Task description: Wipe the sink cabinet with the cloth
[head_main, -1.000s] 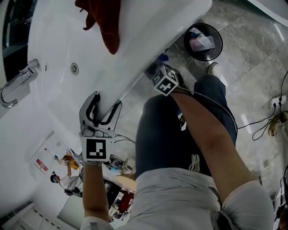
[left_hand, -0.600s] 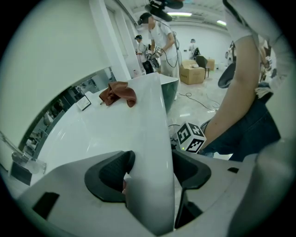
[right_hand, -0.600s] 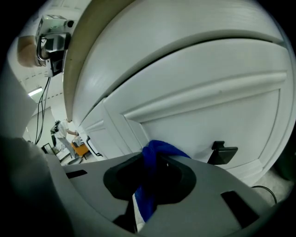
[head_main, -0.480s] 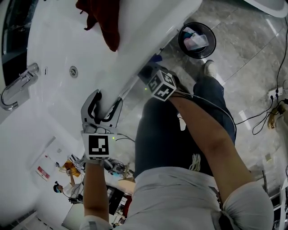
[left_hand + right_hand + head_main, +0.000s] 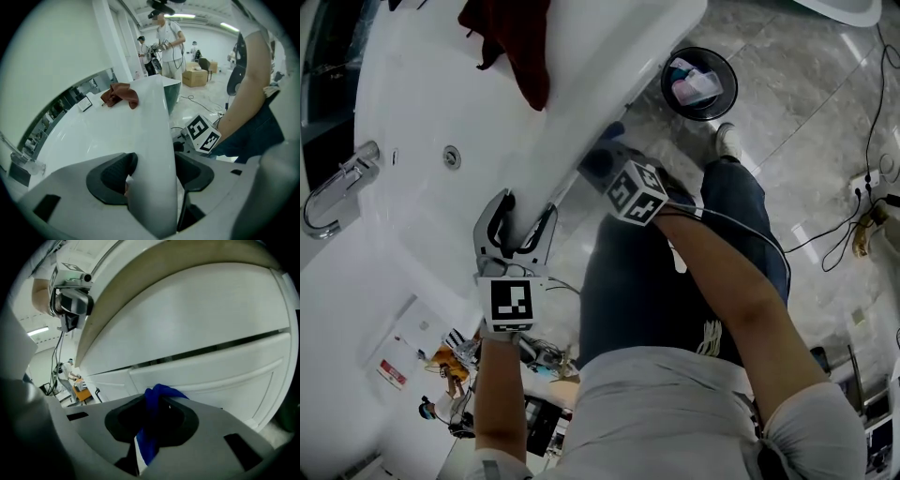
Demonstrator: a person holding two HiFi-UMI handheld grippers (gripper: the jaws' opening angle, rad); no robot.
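The right gripper [image 5: 157,417] is pinching a blue cloth [image 5: 157,397] between its pressed-together jaws, a fold of it sticking out toward the white front of the cabinet [image 5: 201,333], which is filling the right gripper view with its panel and the seam above it. From the head view this gripper is reaching in under the overhang of the countertop [image 5: 441,84], the cloth's tip just showing beside the edge. Whether the cloth is actually touching the front is not something I can tell. The left gripper [image 5: 150,176] is straddling the countertop's rim, its jaws spread wide but sitting against both sides of it, seemingly gripping it as a brace. A red cloth [image 5: 520,47] is lying on top, well apart from the work, and a bin [image 5: 698,82] is standing on the floor beyond. No wiped streak or wet patch is showing, so the wiping looks barely under way, with the visible panels and lower door apparently left to cover
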